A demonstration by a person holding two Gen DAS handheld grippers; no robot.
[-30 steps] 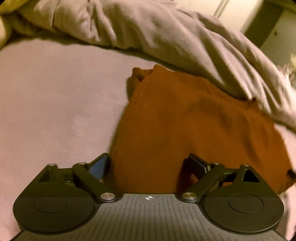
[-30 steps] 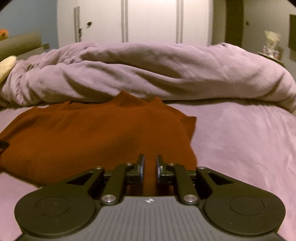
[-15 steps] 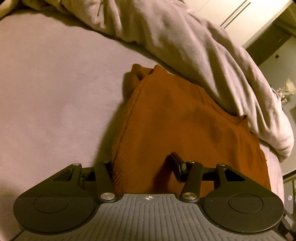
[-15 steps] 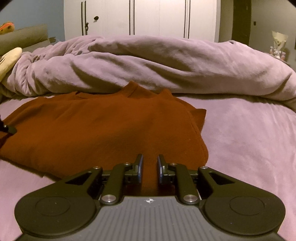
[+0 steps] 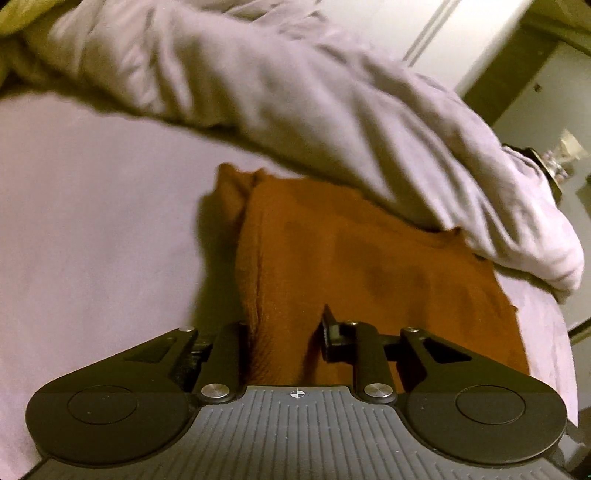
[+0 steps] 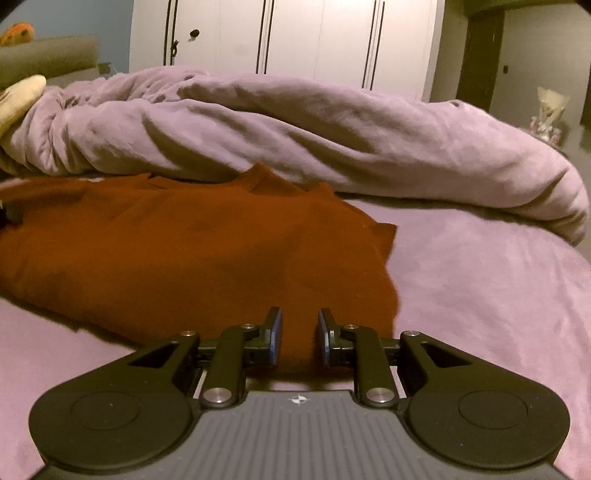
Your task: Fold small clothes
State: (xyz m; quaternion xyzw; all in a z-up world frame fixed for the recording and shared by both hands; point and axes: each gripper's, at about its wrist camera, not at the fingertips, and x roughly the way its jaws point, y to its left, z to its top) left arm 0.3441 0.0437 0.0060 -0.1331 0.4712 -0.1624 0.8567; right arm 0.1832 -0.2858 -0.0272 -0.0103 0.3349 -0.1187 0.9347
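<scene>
Item: rust shirt (image 5: 369, 266) on the bed (image 5: 92, 221), its near hem bunched between both my claws, left claw (image 5: 284, 332) just closed and pinching it, right claw (image 6: 298, 338) narrowly parted around it, probably ready for folding away toward the duvet (image 6: 332, 136).

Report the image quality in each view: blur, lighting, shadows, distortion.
Left wrist view: motion-smeared, the duvet worst; warm dim light; the garment casts a dark shadow on the sheet. Right wrist view: sharper, the duvet's folds crisp; dim purple cast; fisheye bends the wardrobe lines.
</scene>
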